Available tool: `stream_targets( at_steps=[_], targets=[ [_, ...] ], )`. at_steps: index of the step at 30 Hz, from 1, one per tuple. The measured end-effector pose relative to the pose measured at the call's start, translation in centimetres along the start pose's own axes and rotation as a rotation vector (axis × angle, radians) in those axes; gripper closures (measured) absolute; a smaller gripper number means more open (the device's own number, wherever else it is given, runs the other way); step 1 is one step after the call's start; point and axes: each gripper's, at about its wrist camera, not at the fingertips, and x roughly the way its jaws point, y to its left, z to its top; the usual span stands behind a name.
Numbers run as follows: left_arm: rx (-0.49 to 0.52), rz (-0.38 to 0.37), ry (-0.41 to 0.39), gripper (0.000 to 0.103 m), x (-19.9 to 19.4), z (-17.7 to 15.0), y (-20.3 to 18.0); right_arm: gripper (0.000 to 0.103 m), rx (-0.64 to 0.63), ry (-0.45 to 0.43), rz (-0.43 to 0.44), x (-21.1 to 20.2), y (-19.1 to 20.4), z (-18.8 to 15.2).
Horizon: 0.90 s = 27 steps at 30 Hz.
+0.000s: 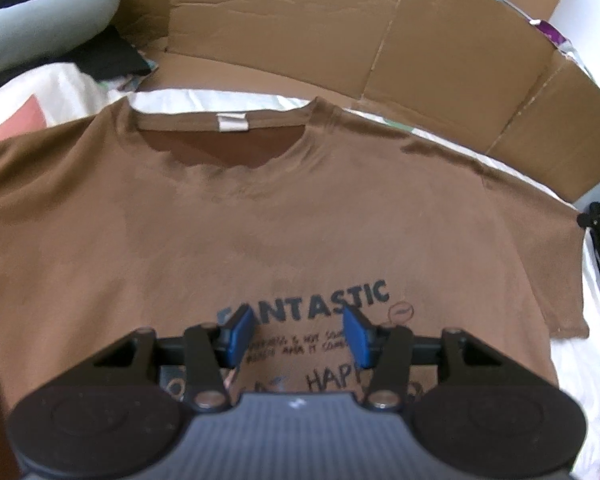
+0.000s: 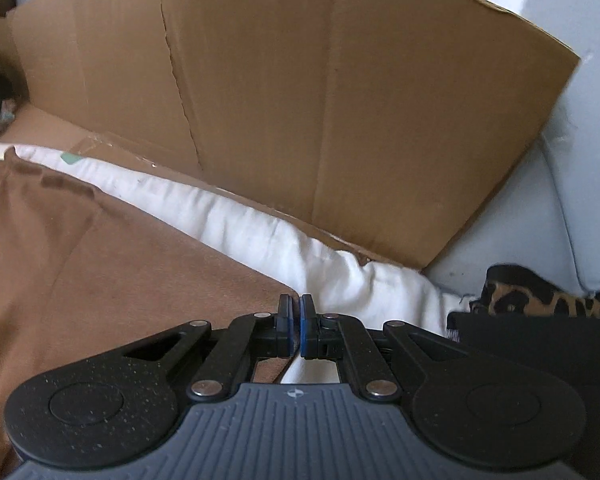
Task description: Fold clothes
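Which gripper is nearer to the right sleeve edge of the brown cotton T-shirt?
Right. The right gripper is shut at that sleeve's edge, apparently pinching it. The left gripper hangs open above the chest print of the brown cotton T-shirt, far from the sleeve.

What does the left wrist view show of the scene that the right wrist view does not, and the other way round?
Only the left wrist view shows the brown T-shirt's collar, white neck label and printed lettering, seen past the open left tongs. Only the right wrist view shows the right tongs shut at the shirt's sleeve edge, plus a leopard-print cloth. Both show the brown shirt lying on white bedding with cardboard behind.
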Motion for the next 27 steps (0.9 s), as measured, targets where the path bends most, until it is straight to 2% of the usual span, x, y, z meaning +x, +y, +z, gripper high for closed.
stream_targets(
  at_steps=[12, 21, 25, 27],
  targets=[
    [0.044, -0.048, -0.06, 0.05, 3.4, 3.7, -3.4, 0.103, 0.002, 0.03, -0.062, 2.0, -0.1, 0.8],
    [0.123, -0.106, -0.095, 0.052, 6.2, 8.6, -9.0, 0.103, -0.009, 0.043, -0.071, 3.0, 0.0, 1.3],
    [0.189, -0.116, -0.081, 0.053, 7.7, 9.9, -11.9, 0.103, -0.008, 0.047, -0.072, 3.1, 0.0, 1.3],
    [0.207, -0.136, -0.085, 0.057, 8.5, 10.3, -13.4, 0.103, -0.012, 0.05, -0.077, 3.3, 0.2, 1.3]
  ],
)
